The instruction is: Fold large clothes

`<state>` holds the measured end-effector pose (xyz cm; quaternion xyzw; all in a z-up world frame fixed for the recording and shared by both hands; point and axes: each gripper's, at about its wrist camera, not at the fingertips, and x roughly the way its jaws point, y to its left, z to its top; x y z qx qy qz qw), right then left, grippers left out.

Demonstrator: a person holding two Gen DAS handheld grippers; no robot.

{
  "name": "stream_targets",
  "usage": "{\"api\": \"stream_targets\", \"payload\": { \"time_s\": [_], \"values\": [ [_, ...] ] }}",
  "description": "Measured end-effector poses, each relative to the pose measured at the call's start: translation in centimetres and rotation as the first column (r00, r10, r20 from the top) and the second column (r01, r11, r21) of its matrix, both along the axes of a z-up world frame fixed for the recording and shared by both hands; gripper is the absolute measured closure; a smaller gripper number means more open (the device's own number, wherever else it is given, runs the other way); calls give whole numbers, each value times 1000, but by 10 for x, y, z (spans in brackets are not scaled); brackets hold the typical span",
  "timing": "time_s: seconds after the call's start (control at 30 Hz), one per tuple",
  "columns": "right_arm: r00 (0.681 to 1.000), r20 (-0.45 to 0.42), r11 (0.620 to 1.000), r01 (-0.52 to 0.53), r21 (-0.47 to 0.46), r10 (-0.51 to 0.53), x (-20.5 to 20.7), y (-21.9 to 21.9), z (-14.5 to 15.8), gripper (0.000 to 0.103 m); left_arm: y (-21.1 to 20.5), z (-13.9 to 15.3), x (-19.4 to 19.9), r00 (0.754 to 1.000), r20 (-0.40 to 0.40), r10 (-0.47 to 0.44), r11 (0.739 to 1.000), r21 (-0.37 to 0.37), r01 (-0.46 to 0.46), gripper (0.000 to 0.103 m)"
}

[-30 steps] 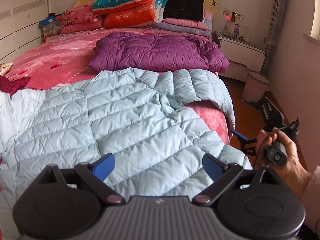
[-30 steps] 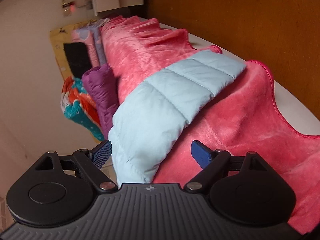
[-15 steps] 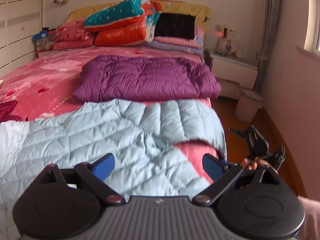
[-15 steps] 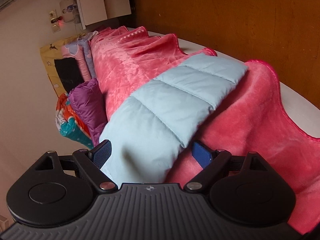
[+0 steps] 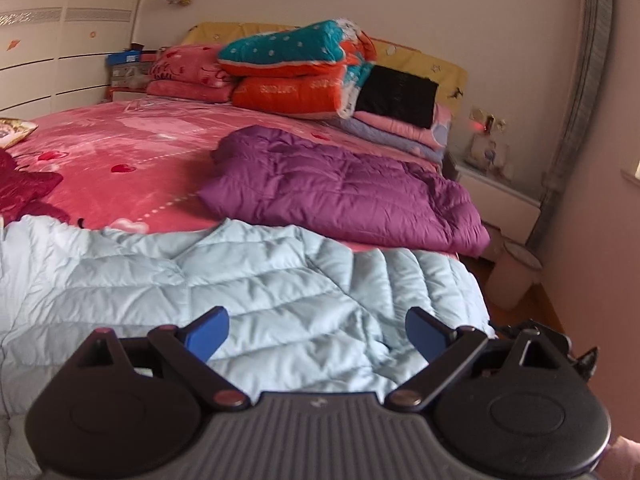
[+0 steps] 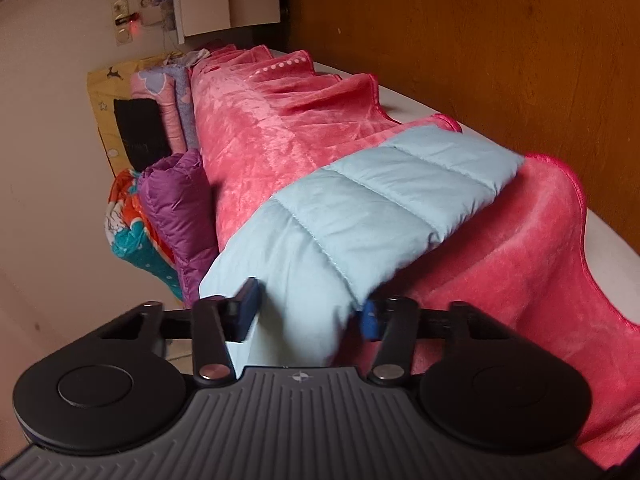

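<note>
The pink bed [image 5: 120,152] had my light blue puffer jacket [image 5: 248,280] spread across its near end beside a purple jacket [image 5: 340,188], my right gripper [image 6: 308,308] clamped onto its dangling sleeve [image 6: 360,208], my left gripper [image 5: 316,332] hovering wide open, holding nothing.

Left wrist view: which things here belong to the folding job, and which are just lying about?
Job:
light blue down jacket
left gripper
right gripper, around the jacket's sleeve

Lying about:
purple jacket
stacked quilts
pink bedspread
waste bin
</note>
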<state>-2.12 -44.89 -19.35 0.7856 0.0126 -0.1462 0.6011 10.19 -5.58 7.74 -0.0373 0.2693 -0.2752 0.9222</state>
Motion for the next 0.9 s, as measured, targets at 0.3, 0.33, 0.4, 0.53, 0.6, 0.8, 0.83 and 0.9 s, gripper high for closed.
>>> {"api": "stream_targets", "payload": {
  "time_s": [0.3,0.33,0.4,0.53,0.6,0.8,0.83,0.9],
  "values": [
    [986,-111,913,-155,-377,122,8,-2,85,72,27,-11,16,999,22,42,998,-48,-41,8],
    [982,-140,890,-172,-423,123,8,1,97,72,31,-13,19,999,23,44,998,-56,-43,8],
    [973,-197,837,-204,-508,118,10,9,121,73,38,-17,24,998,21,57,996,-72,-55,8],
    [944,-322,694,-280,-664,73,16,32,174,74,54,-24,34,994,21,107,991,-87,-105,8],
    [928,-370,591,-324,-739,46,24,50,204,74,62,-26,40,990,26,135,987,-88,-133,8],
    [898,-438,174,-428,-887,-25,63,134,286,74,91,-28,54,977,8,211,970,-128,-208,8],
    [895,-445,108,-440,-892,-26,71,149,296,74,96,-27,56,975,13,222,966,-138,-218,8],
    [889,-456,-30,-457,-889,-31,88,183,310,75,109,-26,60,965,22,261,954,-159,-254,8]
  ]
}}
